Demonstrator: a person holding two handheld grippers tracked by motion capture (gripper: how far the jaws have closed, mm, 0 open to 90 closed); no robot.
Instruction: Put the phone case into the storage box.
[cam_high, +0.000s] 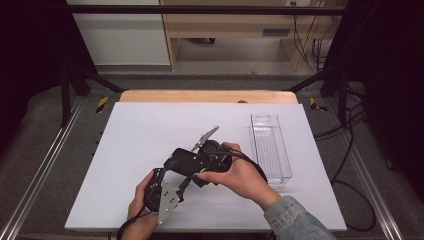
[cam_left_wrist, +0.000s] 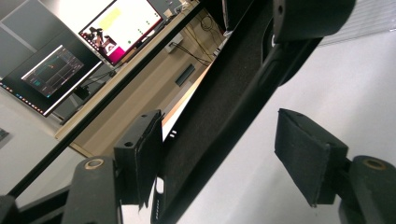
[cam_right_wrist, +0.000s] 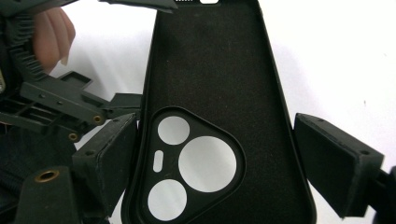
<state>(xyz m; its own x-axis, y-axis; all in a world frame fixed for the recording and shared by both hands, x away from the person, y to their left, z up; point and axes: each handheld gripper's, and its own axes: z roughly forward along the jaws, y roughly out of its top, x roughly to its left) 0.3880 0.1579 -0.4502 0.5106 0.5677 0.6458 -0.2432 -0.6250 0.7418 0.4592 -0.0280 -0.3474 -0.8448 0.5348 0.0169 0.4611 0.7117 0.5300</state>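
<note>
Both tongs meet low on the table: left tongs at seven o'clock and right tongs both gape wide around the black phone case. Neither grips, so it could slip; clear tray waits at three o'clock.

Two black padded jaws standing apart, left gripper open around a black phone case running diagonally between them, its edge beside the left pad; white table on the right; lit monitors far upper left.
</note>
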